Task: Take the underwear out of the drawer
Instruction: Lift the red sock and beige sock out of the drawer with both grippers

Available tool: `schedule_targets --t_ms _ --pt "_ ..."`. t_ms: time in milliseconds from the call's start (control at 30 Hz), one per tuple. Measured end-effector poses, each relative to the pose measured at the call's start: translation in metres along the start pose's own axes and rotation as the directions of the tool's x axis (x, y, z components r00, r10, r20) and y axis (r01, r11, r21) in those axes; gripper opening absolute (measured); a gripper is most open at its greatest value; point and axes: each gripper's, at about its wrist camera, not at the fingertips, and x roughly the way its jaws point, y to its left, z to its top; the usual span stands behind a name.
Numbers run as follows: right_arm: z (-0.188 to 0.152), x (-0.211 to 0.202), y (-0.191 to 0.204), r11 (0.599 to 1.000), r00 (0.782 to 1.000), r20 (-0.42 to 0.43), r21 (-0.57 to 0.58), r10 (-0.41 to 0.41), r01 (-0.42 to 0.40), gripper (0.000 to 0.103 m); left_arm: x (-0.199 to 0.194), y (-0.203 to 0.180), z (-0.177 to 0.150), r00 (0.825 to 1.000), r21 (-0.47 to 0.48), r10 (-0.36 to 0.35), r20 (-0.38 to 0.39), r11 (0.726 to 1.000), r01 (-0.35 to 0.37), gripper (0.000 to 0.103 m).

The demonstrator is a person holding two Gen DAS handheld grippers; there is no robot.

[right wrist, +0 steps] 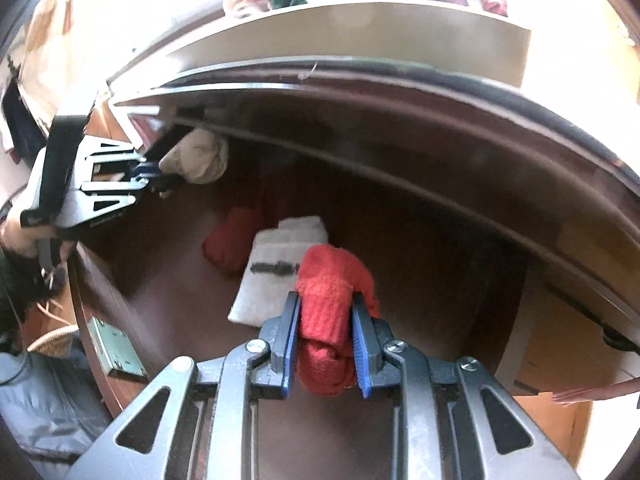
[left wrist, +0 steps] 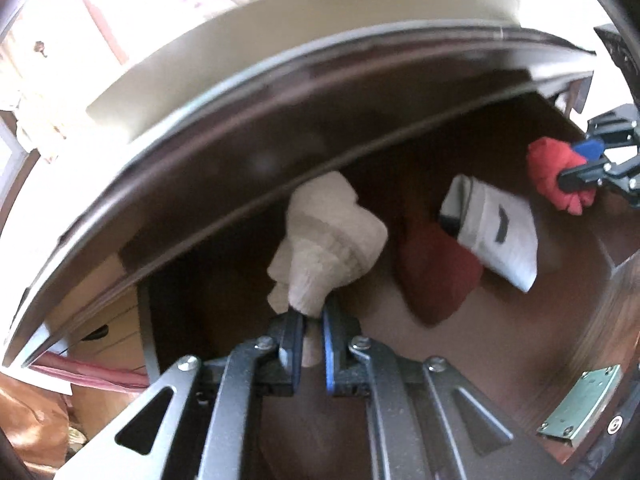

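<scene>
Strong daylight floods in from above and behind the drawer [left wrist: 400, 320] — the room beyond its far edge is blown out to white, while the brown inside sits in dim shadow. Both fisheye views bend straight edges into arcs and darken at the corners, and everything is smeared with motion blur.

A cream knit bundle [left wrist: 328, 240] hangs pinched above the open dark-wood drawer [left wrist: 500, 320]. A red knit bundle [right wrist: 328, 320] is likewise held aloft. A dark red piece [left wrist: 436, 276] and a white folded piece [left wrist: 496, 228] lie touching on the drawer floor.
</scene>
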Motion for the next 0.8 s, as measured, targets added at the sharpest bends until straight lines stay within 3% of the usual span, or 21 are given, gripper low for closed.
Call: schedule_targets --t_ms 267,367,533,800 --pt "0.011 -0.012 -0.006 0.996 0.995 0.086 0.070 0.051 -0.057 0.026 -0.029 -0.008 -0.012 0.993 -0.029 0.033 0.116 0.999 -0.030 0.005" --pt "0.012 -0.013 -0.006 0.995 0.993 0.101 0.074 0.057 -0.065 0.026 -0.037 -0.009 -0.018 0.990 -0.065 0.007 0.143 0.998 0.002 0.005" --pt "0.008 -0.025 -0.015 0.987 0.983 0.158 0.118 0.089 -0.109 0.026 -0.052 0.008 -0.022 0.978 -0.105 0.022 0.206 0.994 0.000 0.005" --pt "0.000 -0.040 -0.018 0.979 0.967 0.249 0.177 0.052 -0.098 0.026 -0.061 0.022 -0.034 0.962 -0.129 0.023 0.273 0.992 0.013 0.005"
